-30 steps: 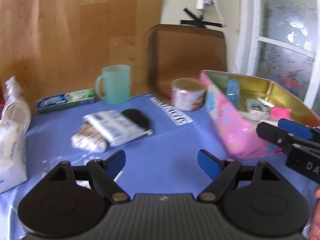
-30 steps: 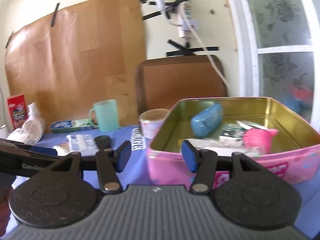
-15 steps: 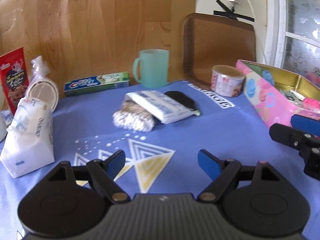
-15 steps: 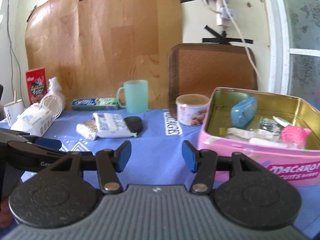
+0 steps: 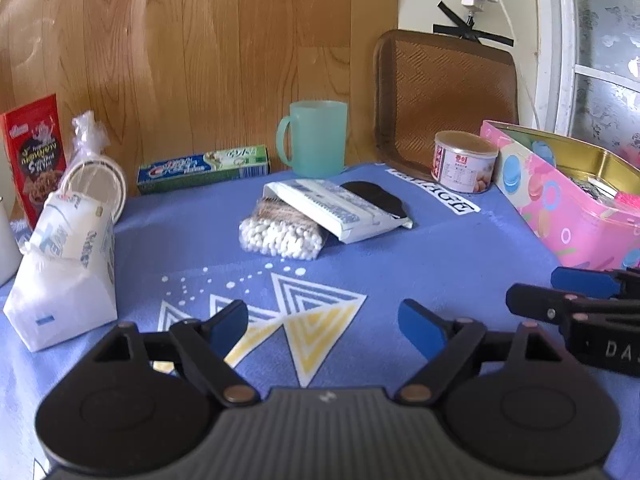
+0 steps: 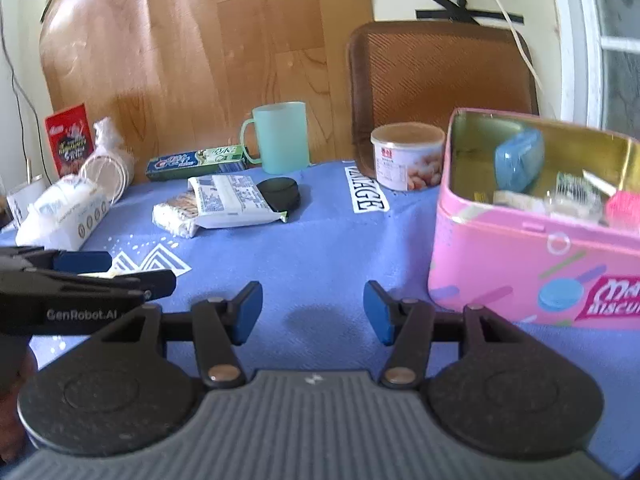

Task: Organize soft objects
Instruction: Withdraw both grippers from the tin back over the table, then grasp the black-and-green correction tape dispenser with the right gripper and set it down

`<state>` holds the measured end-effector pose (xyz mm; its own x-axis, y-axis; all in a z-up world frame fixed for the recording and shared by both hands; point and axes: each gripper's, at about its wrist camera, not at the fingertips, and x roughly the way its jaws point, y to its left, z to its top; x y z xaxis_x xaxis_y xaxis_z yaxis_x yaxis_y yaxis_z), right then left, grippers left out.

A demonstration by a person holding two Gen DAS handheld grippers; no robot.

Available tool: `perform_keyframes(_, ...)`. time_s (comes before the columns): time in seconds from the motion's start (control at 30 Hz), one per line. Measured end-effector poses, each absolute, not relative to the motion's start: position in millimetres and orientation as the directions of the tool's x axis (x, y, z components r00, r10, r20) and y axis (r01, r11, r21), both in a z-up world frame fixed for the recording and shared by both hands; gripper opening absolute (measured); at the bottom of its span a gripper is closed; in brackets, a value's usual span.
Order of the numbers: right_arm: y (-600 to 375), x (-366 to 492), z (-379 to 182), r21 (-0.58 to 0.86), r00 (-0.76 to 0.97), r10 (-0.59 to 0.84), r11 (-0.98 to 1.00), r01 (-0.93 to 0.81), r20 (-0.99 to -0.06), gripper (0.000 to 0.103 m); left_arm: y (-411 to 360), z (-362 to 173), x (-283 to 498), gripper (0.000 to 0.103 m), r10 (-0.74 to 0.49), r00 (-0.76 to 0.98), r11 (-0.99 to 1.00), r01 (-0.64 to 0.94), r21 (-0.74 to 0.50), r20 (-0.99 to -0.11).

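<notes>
a: where are the soft things?

b: the bag of cotton swabs point(image 5: 282, 232) lies mid-cloth, with a white packet point(image 5: 336, 210) leaning on its far right edge and a black case point(image 5: 376, 198) just behind that. the tissue pack point(image 5: 66, 276) sits at the near left of the blue tablecloth point(image 5: 440, 256).

a: and the box?

b: the pink tin point(image 6: 532, 264) stands open on the right, holding a blue case point(image 6: 518, 160), a pink item point(image 6: 622, 208) and a few small things too blurred to name.

a: the claws?

b: the left gripper point(image 5: 322, 324) hovers over the cloth, jaws opening, nothing between them. the right gripper point(image 6: 312, 312) hangs near the tin's left wall, jaws apart and empty.

a: further out?

b: a green mug point(image 5: 316, 138), a toothpaste box point(image 5: 204, 168) and a small can point(image 5: 464, 162) line the far edge, before a brown tray point(image 5: 444, 92) and a wooden board point(image 5: 200, 48).
</notes>
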<state>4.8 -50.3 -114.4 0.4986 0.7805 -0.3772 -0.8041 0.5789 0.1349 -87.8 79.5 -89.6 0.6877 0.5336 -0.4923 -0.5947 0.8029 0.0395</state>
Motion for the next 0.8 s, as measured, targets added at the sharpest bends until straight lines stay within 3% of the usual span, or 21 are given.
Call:
perform_keyframes(0.7, -37.2, 12.5, -111.6, 0.151, 0.424, 0.813, 0.514, -0.844, -0.399, 0.058, 95.1, -83.6, -108.8, 0.088, 0.537, 0.728, 0.769, -0.630, -0.107, -0.425)
perform_keyframes(0.8, -10.2, 17.4, -98.3, 0.115, 0.429, 0.826, 0.498, -0.860, -0.365, 0.058, 99.2, -83.7, -112.4, 0.088, 0.543, 0.727, 0.756, -0.641, -0.133, -0.420)
